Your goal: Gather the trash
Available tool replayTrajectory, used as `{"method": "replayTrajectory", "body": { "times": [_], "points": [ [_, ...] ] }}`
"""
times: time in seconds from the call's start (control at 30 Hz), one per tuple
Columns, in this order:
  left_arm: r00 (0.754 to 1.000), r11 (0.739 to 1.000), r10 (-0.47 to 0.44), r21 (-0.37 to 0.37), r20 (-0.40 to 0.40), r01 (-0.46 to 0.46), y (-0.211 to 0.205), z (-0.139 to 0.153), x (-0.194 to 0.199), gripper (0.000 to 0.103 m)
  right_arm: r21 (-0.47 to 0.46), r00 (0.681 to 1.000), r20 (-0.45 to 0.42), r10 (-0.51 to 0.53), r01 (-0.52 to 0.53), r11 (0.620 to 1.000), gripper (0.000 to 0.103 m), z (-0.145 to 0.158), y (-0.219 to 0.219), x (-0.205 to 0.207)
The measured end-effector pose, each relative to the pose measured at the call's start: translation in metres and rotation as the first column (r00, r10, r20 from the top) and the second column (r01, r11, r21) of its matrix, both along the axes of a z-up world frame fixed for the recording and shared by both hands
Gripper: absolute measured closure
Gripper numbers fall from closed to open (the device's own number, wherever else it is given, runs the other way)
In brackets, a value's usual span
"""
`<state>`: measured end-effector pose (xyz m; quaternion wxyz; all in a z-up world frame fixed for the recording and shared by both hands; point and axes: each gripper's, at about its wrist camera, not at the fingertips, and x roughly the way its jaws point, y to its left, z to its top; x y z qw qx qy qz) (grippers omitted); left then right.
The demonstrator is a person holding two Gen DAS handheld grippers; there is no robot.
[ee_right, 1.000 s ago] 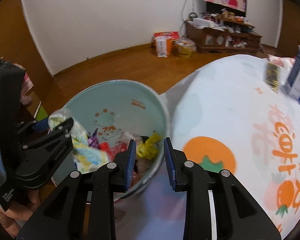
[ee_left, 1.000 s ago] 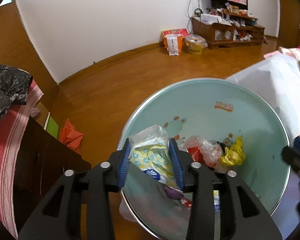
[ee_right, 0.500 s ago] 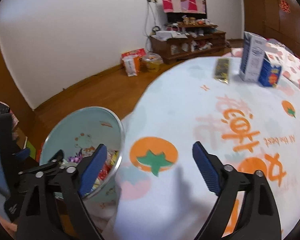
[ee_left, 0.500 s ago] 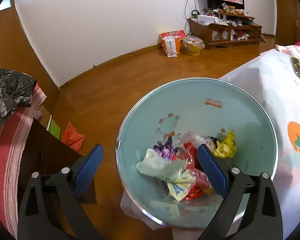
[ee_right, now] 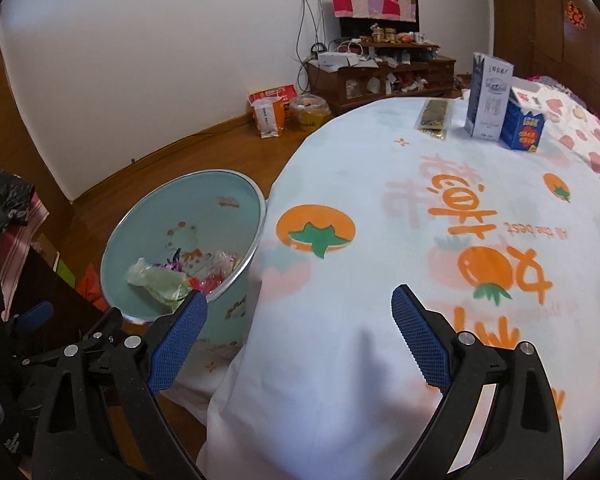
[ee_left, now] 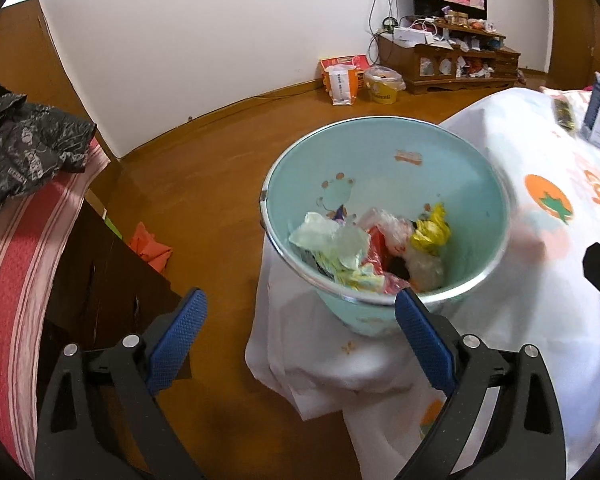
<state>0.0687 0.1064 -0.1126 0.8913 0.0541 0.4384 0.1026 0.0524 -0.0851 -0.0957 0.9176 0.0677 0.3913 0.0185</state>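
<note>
A pale blue trash bin (ee_left: 396, 168) stands on the floor beside the table, with crumpled wrappers (ee_left: 352, 248) and a yellow wrapper (ee_left: 430, 232) inside. It also shows in the right wrist view (ee_right: 204, 208). My left gripper (ee_left: 300, 330) is open and empty, above and in front of the bin's near rim. My right gripper (ee_right: 300, 334) is open and empty over the table's near edge. On the far side of the table lie a dark flat packet (ee_right: 434, 118), a tall white carton (ee_right: 488, 96) and a small blue carton (ee_right: 524, 124).
The table wears a white cloth (ee_right: 420, 240) with orange fruit prints that hangs to the floor. A dark cabinet (ee_left: 100, 280) and a red striped cloth (ee_left: 16, 240) stand at left. Bags (ee_left: 342, 80) and a low shelf (ee_left: 452, 64) line the far wall.
My left gripper opened and dropped the plastic wrapper into the bin, then drew back. My right gripper opened and swung right from the bin to over the table.
</note>
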Motion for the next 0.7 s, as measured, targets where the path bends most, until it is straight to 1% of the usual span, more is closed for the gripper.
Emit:
{"method": "replayTrajectory", "body": {
  "times": [0.1,0.17,0.3,0.4,0.5,0.63,0.7],
  "points": [
    [1.0,1.0,-0.011,-0.007,0.013,0.011,-0.003,0.01,-0.013,0.009,-0.002,1.0,0.024,-0.006,0.006,1.0,0.011,0.01,0.001,-0.013],
    [0.999,1.0,-0.027,0.002,0.036,0.027,-0.005,0.018,-0.023,0.009,-0.003,0.999,0.039,-0.006,0.006,1.0,0.011,0.017,0.002,-0.02],
    [0.994,0.999,-0.028,0.025,0.102,0.025,-0.006,0.036,-0.038,0.007,-0.005,0.995,0.101,-0.008,0.009,1.0,0.011,0.034,0.001,-0.039],
    [0.983,0.999,-0.038,0.021,0.181,0.035,-0.009,0.059,-0.048,0.006,-0.014,0.984,0.179,-0.016,0.019,1.0,0.011,0.052,0.001,-0.054],
    [0.958,0.998,-0.053,0.041,0.283,0.043,-0.014,0.085,-0.063,0.006,-0.027,0.965,0.259,-0.033,0.042,0.999,0.01,0.07,-0.001,-0.068],
    [0.934,0.997,-0.065,0.06,0.353,0.046,-0.021,0.105,-0.073,0.006,-0.034,0.94,0.336,-0.065,0.081,0.996,0.01,0.087,-0.005,-0.085],
    [0.926,0.997,-0.071,0.062,0.37,0.052,-0.023,0.111,-0.077,0.006,-0.028,0.926,0.369,-0.082,0.099,0.995,0.01,0.094,-0.008,-0.093]
  ]
}}
